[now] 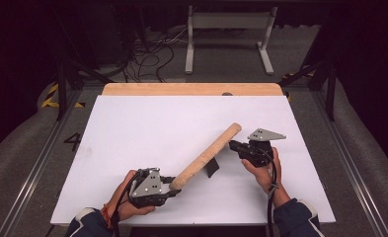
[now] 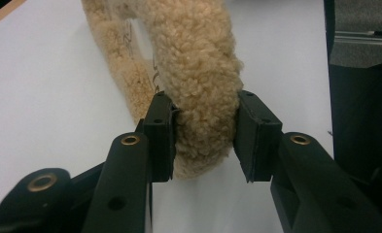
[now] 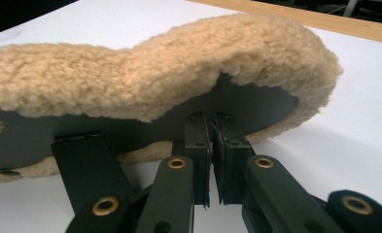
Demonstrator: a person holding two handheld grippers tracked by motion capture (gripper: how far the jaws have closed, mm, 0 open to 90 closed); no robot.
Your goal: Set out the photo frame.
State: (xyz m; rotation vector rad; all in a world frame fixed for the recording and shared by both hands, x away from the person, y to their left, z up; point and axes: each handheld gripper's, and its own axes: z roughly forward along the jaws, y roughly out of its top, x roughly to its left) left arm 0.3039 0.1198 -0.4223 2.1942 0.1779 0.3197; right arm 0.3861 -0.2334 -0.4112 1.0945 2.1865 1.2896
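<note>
Fleece pad runs diagonal across tabletop: left tool clamps its near end, right tool pinches its dark backing near far end.

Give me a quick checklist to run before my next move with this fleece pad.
1. Left gripper clamped on one end of the fleece pad: ok.
2. Right gripper jaws almost together at the dark lining; real pinch on it: cannot tell.
3. Pad spans from one gripper to the other: ok.
4. Black flap sits beside the right jaws, not between them: ok.
</note>
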